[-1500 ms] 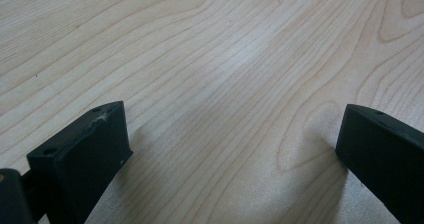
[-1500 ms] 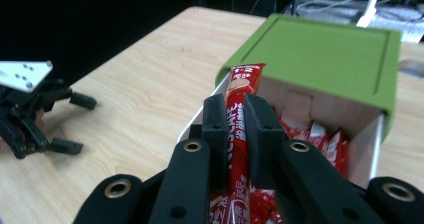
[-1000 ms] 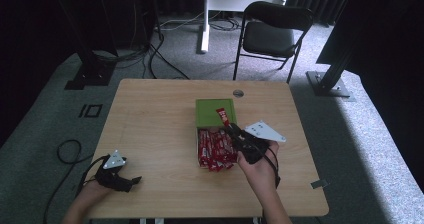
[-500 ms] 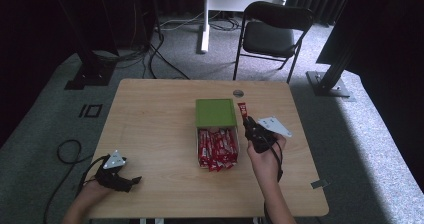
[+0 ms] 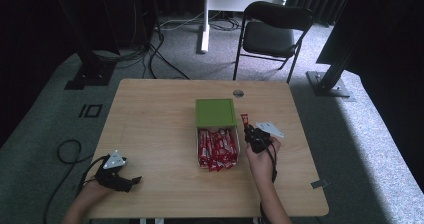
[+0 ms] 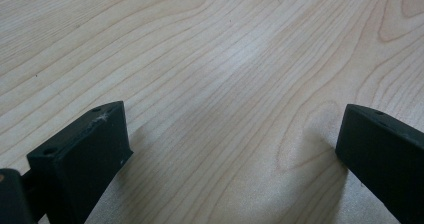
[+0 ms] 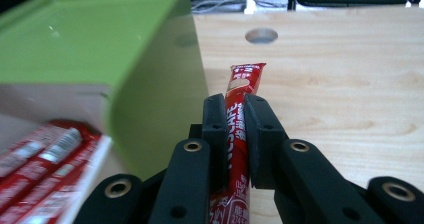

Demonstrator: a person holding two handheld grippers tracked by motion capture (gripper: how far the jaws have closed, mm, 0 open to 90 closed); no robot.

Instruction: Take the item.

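That red snack stick (image 7: 239, 129) looks light, floppy and slick-wrapped, so the right gripper (image 7: 235, 115) has its fingers clenched on its middle, just right of the green box (image 5: 215, 113), while the left gripper (image 5: 119, 170) sits released near the desk's (image 5: 150, 114) front-left corner.

On the table (image 5: 150, 134) a box (image 5: 216, 113) sits near the middle, its lid at the far end, packets (image 5: 216, 149) inside at the near end. Just right of it, the right gripper (image 5: 248, 130) holds one packet (image 7: 239, 119). The left gripper (image 5: 131, 181) rests at the near left corner. A chair (image 5: 275, 31) stands beyond the far edge.
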